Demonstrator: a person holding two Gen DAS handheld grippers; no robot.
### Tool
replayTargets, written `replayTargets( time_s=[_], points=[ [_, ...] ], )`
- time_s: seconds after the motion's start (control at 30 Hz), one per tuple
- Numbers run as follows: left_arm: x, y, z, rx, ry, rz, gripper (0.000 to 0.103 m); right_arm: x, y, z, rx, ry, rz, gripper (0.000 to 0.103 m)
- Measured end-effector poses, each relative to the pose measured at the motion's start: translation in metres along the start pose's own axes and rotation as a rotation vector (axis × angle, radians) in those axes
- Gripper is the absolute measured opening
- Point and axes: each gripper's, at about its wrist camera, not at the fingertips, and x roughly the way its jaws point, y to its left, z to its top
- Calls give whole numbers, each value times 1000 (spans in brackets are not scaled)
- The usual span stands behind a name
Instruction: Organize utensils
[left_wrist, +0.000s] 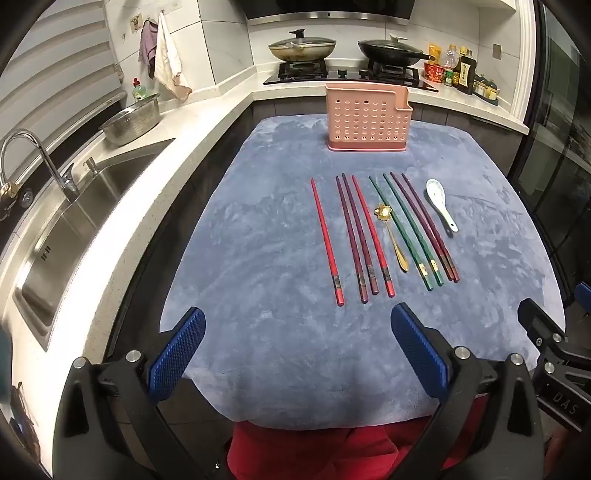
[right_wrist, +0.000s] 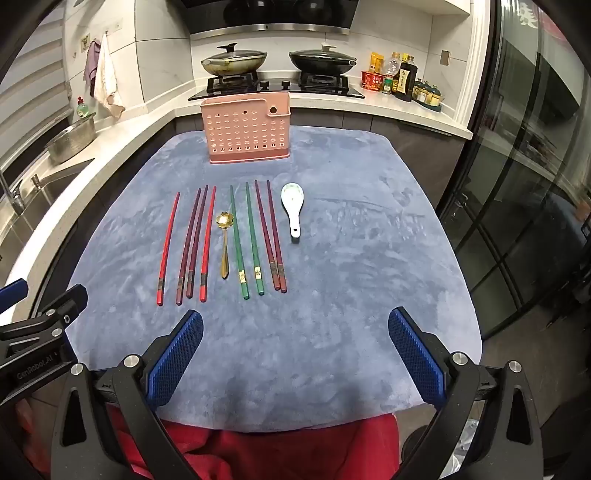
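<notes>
A row of utensils lies on a blue-grey cloth (left_wrist: 258, 258) (right_wrist: 351, 277): red chopsticks (left_wrist: 327, 242) (right_wrist: 168, 249), purple chopsticks (left_wrist: 356, 236) (right_wrist: 192, 243), a gold spoon (left_wrist: 393, 236) (right_wrist: 223, 243), green chopsticks (left_wrist: 404, 230) (right_wrist: 245, 240), dark red chopsticks (left_wrist: 428, 227) (right_wrist: 271, 236) and a white ceramic spoon (left_wrist: 441, 208) (right_wrist: 293, 210). A pink perforated utensil holder (left_wrist: 367, 116) (right_wrist: 245, 127) stands upright beyond them. My left gripper (left_wrist: 297, 349) and right gripper (right_wrist: 295, 349) hover over the cloth's near edge, both open and holding nothing.
A steel sink (left_wrist: 74, 229) with a tap (left_wrist: 40, 162) and a metal colander (left_wrist: 131, 120) lie to the left. Behind are two lidded pans (left_wrist: 303, 46) (right_wrist: 323, 59) on a stove and sauce bottles (right_wrist: 400, 77). Glass doors (right_wrist: 524, 184) stand on the right. Red fabric (right_wrist: 277, 450) hangs below the cloth.
</notes>
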Motion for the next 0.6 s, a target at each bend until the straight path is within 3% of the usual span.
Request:
replayTargets(
  time_s=[0.23,0.6],
  points=[
    [1,3,-3,-1,23,-16,96,1,1,-1,-6,0,14,96],
    [5,3,0,-6,11,22,96,2,2,0,-6,4,14,96]
  ],
)
